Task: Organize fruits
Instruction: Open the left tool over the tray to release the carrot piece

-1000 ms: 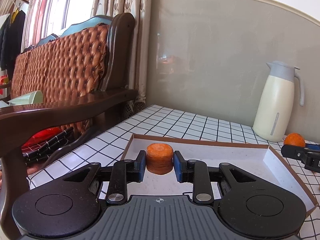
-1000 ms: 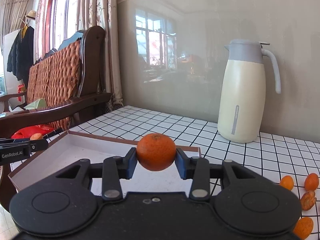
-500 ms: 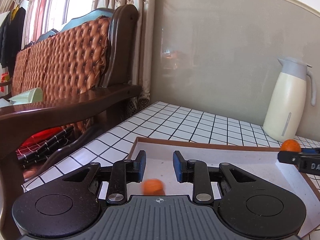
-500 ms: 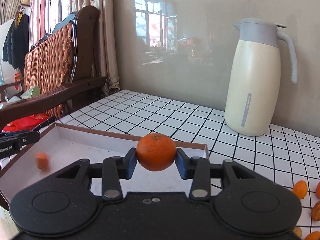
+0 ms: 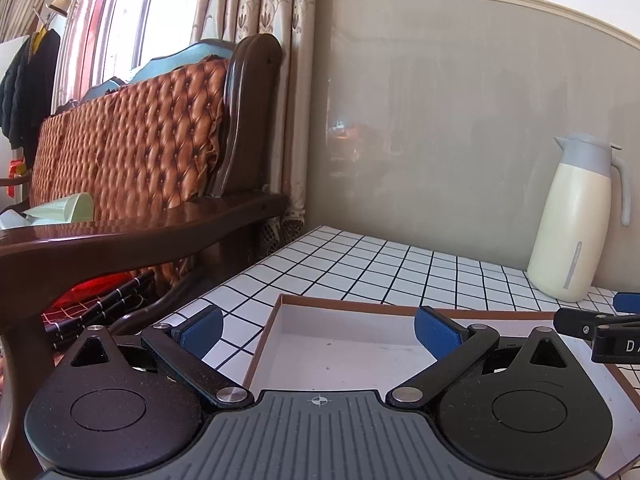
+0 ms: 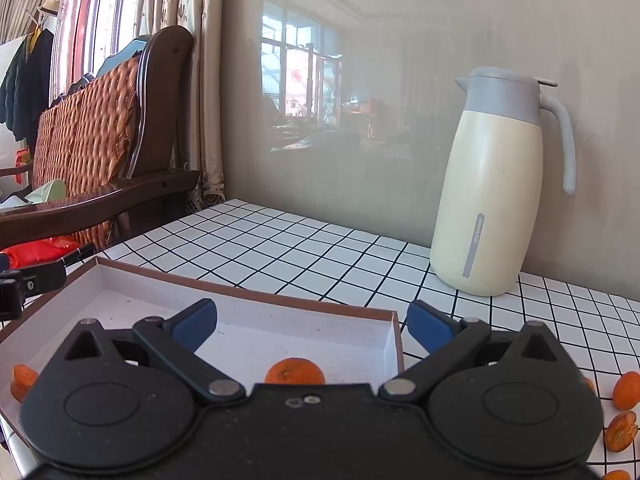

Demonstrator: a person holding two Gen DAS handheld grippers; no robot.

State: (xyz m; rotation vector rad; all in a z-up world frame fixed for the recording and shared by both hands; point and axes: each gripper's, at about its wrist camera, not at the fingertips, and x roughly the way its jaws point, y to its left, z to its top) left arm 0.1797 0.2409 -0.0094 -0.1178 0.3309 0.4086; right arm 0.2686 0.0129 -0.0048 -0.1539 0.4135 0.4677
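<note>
A white tiled table (image 6: 280,252) with black grout lines was seen against a grey wall, a cream jug (image 6: 496,200) standing near the wall and a brown armchair (image 5: 152,152) off to one side. A shallow cardboard box (image 6: 394,344) lay on the tiles, and inside it a small orange (image 6: 295,371) was seen resting on the floor, just ahead of and below the right gripper (image 6: 312,326), whose jaws were spread wide with nothing held between them. A cut piece of fruit (image 6: 23,376) lay at the box's far left end (toward the left gripper's side). The left gripper (image 5: 318,330) was likewise seen fully spread and empty, poised over the box's left corner. More oranges (image 6: 627,390) and a halved one (image 6: 621,432) were left on the tiles, well apart from the box on the right. The fruit is judged light, slightly soft and round, so liable to roll; it would best be taken across its widest part with a gentle squeeze, since a hard pinch could bruise the peel.
</note>
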